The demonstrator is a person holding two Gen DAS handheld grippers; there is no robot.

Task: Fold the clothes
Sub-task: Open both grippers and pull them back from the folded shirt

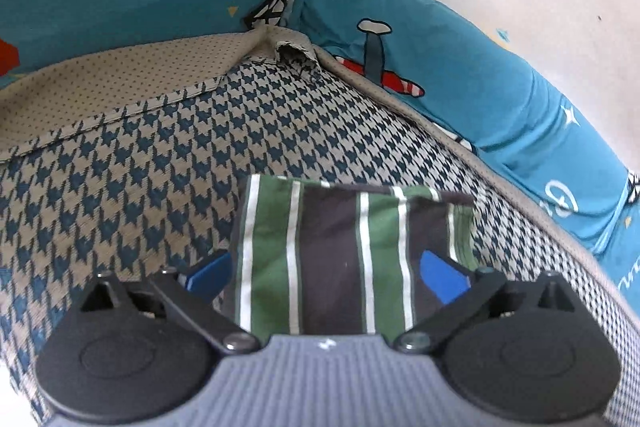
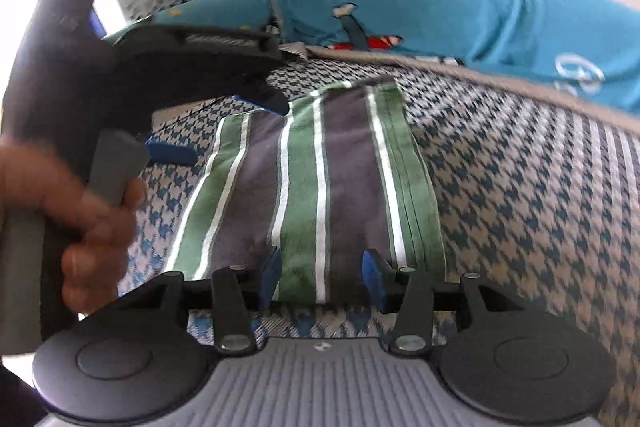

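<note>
striped cloth (image 1: pixel 340 259) hides left tongs (image 1: pixel 326 273) tips; picture blurred

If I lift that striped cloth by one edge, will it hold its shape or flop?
Likely flop: the striped cloth lies limp and flat on the houndstooth cover. It probably slides little, since the weave looks coarse. With both claws open around its edges, expect sag between them.

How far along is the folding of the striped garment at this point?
Done: the striped garment already lies as a narrow folded strip on the houndstooth mat. In hand: the left claw and the right claw each straddle one end of it with fingers apart; neither visibly pinches the cloth. Left: probably at least one more fold end to end, though no finished stack is in view to compare.
</note>
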